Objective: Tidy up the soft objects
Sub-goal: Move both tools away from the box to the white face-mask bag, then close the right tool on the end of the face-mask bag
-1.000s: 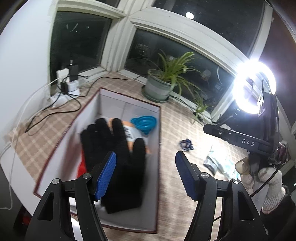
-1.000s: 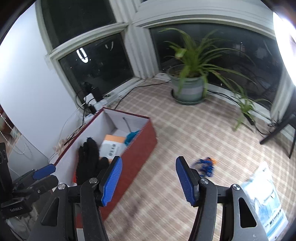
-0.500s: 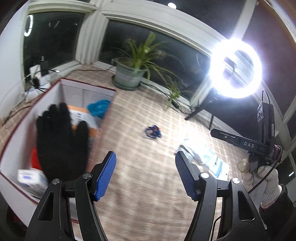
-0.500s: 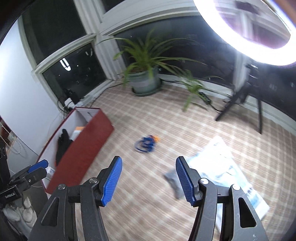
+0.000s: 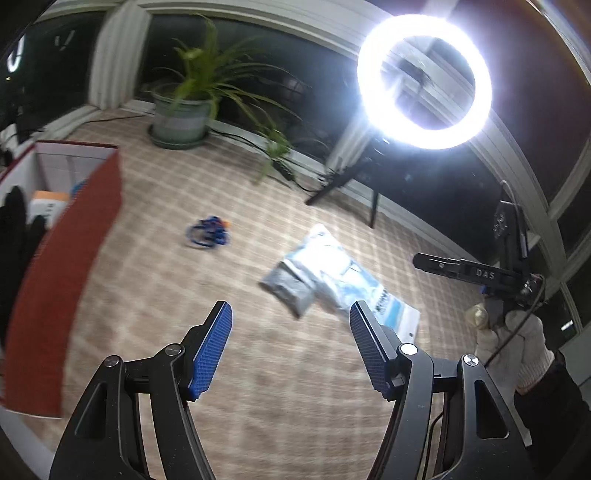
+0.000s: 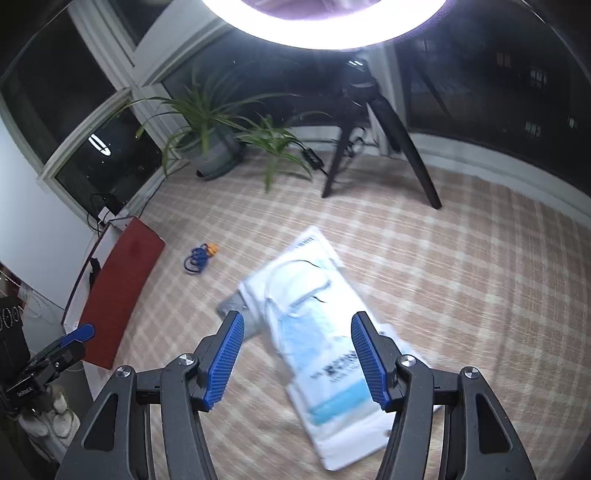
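- Left wrist view: the left gripper [image 5: 291, 345] hangs over the checked mat [image 5: 155, 310], jaws wide apart, nothing between them, so it is free for a fresh pick.
- The red box [image 5: 62, 266] sits at the left edge with a black glove [image 5: 14, 225] already inside; that looks like the collecting spot for soft things.
- Out on the mat lie a blue tangle [image 5: 207, 233] and, just ahead of the jaws, a grey pouch [image 5: 290, 290] tucked against a white-and-blue packet [image 5: 354, 284]; these look like the items left to sort.
- At the right edge a gloved hand [image 5: 517, 347] carries the other tool.
- Right wrist view: the right gripper [image 6: 297, 356] points down at the packet [image 6: 325, 332], jaws spread and empty, the packet framed between them but untouched, which reads as lining up a grab.
- The pouch [image 6: 240, 310] peeks out beside the packet's left edge.
- The tangle [image 6: 199, 256] rests apart, nearer the box [image 6: 122, 291].
- A ring light [image 6: 325, 33] on its tripod [image 6: 388, 125] glares overhead, and a plant [image 6: 210, 125] stands by the window.
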